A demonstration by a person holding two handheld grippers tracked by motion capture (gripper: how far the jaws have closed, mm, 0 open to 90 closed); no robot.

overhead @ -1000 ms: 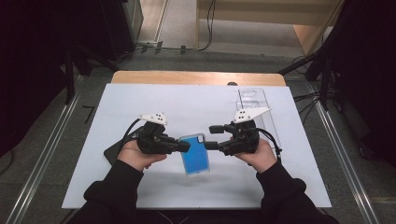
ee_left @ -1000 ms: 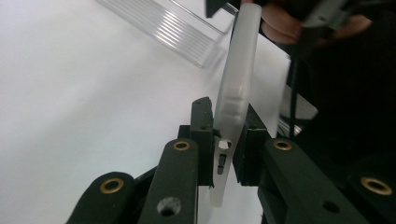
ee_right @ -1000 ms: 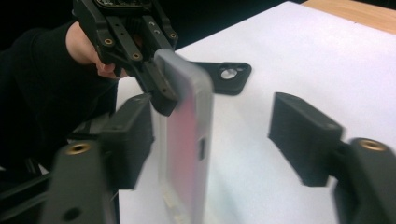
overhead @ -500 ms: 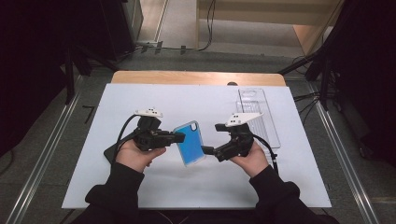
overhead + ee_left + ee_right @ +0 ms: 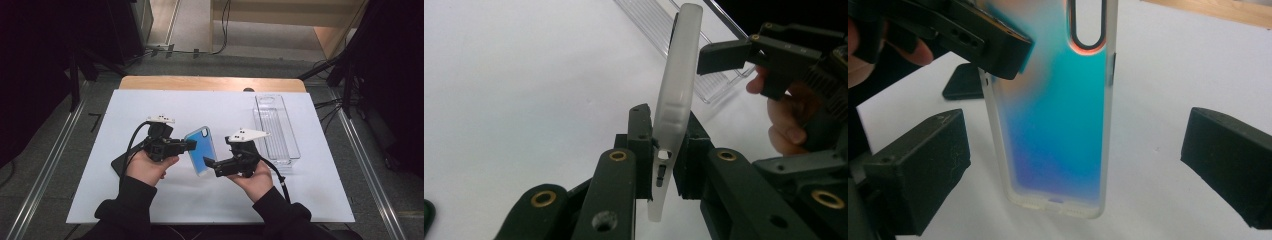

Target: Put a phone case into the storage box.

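High view: at the centre of the frame the left gripper (image 5: 192,145) is clamped on one edge of a blue phone case (image 5: 201,150), which it holds tilted above the white table mat (image 5: 200,107). Lower and to the right of the case, the right gripper (image 5: 210,164) points toward the case's lower end; its jaws stand apart and have just been opening, and the case's lower corner lies close to their tips. A clear plastic tray (image 5: 277,127) lies on the mat at the upper right of the frame, well apart from both hands. A black phone (image 5: 120,164) lies flat on the mat at the lower left, partly hidden under the left hand (image 5: 150,167).

Left gripper view: the left gripper (image 5: 665,160) pinches the frosted rim of the phone case (image 5: 679,85) between its two pads, at the lower centre of the frame; the case stands edge-on and nearly upright. The right gripper's upper jaw shows at the upper right, with the tray (image 5: 664,25) behind.

Right gripper view: the phone case (image 5: 1058,115) fills the centre, its back shading from teal to blue, with an oval camera cut-out at the top. The right gripper (image 5: 1073,170) has a pad at each side of the frame, neither touching the case. The left gripper's jaw grips the case's rim at the upper left.
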